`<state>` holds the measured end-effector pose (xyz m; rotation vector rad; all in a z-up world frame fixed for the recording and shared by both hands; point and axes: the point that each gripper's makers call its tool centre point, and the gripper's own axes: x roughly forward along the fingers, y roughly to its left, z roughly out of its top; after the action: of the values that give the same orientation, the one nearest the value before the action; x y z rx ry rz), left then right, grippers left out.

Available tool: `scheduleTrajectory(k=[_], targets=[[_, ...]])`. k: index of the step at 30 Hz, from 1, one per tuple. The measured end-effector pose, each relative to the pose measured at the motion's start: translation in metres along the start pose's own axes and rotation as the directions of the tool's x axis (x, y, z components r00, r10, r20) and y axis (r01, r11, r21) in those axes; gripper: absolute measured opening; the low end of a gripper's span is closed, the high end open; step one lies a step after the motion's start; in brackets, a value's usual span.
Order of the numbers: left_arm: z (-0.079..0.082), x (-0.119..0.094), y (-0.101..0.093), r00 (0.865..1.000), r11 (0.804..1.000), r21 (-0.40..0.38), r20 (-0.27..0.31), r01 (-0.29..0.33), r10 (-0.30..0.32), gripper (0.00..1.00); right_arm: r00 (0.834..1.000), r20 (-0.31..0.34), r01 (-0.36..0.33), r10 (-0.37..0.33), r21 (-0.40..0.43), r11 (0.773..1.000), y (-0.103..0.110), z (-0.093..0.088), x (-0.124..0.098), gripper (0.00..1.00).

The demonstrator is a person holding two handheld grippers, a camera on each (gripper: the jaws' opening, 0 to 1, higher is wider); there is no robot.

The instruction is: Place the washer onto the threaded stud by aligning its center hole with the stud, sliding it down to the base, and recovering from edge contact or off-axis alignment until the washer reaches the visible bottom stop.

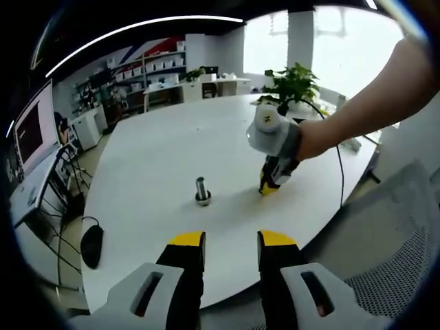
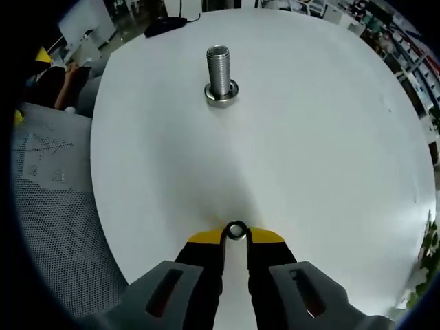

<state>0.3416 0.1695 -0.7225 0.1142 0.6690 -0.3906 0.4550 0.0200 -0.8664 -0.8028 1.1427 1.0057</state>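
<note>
White table (image 2: 330, 137): one stud (image 2: 219, 72), one washer (image 2: 236, 230).

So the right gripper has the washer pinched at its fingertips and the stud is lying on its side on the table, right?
Not quite. The stud stands upright on its base on the table, as the right gripper view shows. The right gripper does have the washer at its fingertips.

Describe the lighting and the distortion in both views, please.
Left gripper view: bright windows wash out the background, and fisheye bends the table edge and ceiling light. Right gripper view: even light, soft shadow near the washer; stud sharp.
</note>
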Motion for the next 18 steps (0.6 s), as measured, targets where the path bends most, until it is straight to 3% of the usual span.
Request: scheduleTrajectory(k=[9,14,18], targets=[[-0.001,0.0,-0.001,1.0,1.0,0.002,-0.005,0.002,-0.002,0.28,0.99,0.14,0.022,-0.033,0.077,0.997,-0.005,0.003,-0.032,0.14],[-0.001,0.0,0.0,1.0,1.0,0.0,-0.007,-0.003,0.003,0.28,0.98,0.193,0.013,-0.042,0.148,0.989,-0.012,-0.001,-0.052,0.14],[-0.002,0.0,0.0,1.0,1.0,-0.001,-0.01,-0.006,0.006,0.28,0.973,0.224,0.028,-0.062,0.151,0.988,-0.017,-0.004,-0.068,0.14]])
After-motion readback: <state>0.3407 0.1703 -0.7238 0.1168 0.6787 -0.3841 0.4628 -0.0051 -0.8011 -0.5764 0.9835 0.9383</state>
